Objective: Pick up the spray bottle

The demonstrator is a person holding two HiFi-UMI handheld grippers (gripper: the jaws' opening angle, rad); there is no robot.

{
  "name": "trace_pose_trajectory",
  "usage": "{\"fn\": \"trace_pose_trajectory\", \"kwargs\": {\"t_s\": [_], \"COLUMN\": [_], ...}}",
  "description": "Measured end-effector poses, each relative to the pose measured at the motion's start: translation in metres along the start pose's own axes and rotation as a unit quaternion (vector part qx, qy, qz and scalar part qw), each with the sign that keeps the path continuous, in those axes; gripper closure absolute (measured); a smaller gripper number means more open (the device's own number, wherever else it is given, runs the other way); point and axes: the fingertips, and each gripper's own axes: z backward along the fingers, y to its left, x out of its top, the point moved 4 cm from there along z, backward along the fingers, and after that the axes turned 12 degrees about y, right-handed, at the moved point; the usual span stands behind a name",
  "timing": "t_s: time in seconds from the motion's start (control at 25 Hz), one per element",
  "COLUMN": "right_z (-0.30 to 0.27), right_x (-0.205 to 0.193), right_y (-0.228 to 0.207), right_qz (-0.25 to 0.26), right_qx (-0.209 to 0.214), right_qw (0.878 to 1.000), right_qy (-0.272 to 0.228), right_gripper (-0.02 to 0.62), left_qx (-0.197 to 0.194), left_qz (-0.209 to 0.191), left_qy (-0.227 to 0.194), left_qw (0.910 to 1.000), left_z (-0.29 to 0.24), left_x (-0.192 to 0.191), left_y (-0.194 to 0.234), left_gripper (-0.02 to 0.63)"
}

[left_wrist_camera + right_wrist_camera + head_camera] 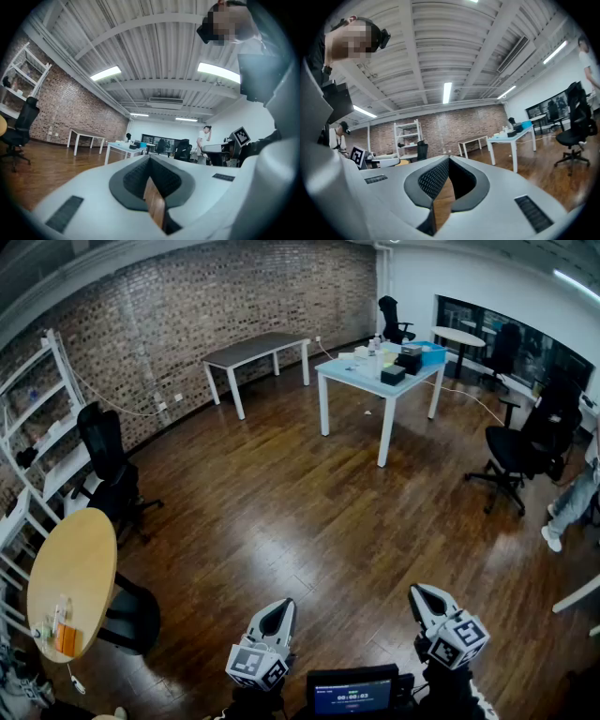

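Observation:
My left gripper (276, 608) and right gripper (421, 592) are low in the head view, side by side over the wooden floor, both pointing level into the room. In the left gripper view the left gripper (150, 158) has its jaws closed tip to tip with nothing between them. The right gripper (449, 158) looks the same in its own view, shut and empty. I cannot pick out a spray bottle for certain. Small bottles stand far off on the light blue table (361, 376) and on the round wooden table (80, 559), too small to identify.
A grey table (253, 348) stands against the brick wall. White shelves (33, 427) and a black chair (108, 465) are at the left, and another black chair (525, 451) is at the right. A person's legs (570, 507) show at the right edge. A small screen (352, 697) sits between the grippers.

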Motion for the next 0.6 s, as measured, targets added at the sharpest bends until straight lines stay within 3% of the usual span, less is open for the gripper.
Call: {"fn": "trace_pose_trajectory", "kwargs": {"t_s": [0.12,0.24,0.48,0.6], "right_z": [0.057,0.148,0.377,0.485], "right_x": [0.008,0.025,0.034,0.033], "right_y": [-0.043,-0.11,-0.303,-0.38], "right_qz": [-0.003,-0.02,-0.039,-0.038], "right_qx": [-0.037,-0.101,-0.181,-0.223], "right_qw": [0.999,0.995,0.981,0.97], "right_qy": [0.015,-0.011,-0.062,-0.089], "right_gripper": [0.595,0.595,0.595,0.595], "left_qx": [-0.034,-0.097,-0.168,-0.219], "left_qz": [-0.002,-0.006,-0.022,-0.043], "left_qy": [0.024,0.042,0.048,0.047], "left_qw": [0.9991,0.9943,0.9844,0.9737], "left_z": [-0.036,-0.087,-0.252,-0.319], "left_x": [0.013,0.02,0.018,0.013], "left_y": [-0.051,-0.129,-0.373,-0.495], "left_gripper": [0.606,0.606,0.606,0.606]}}
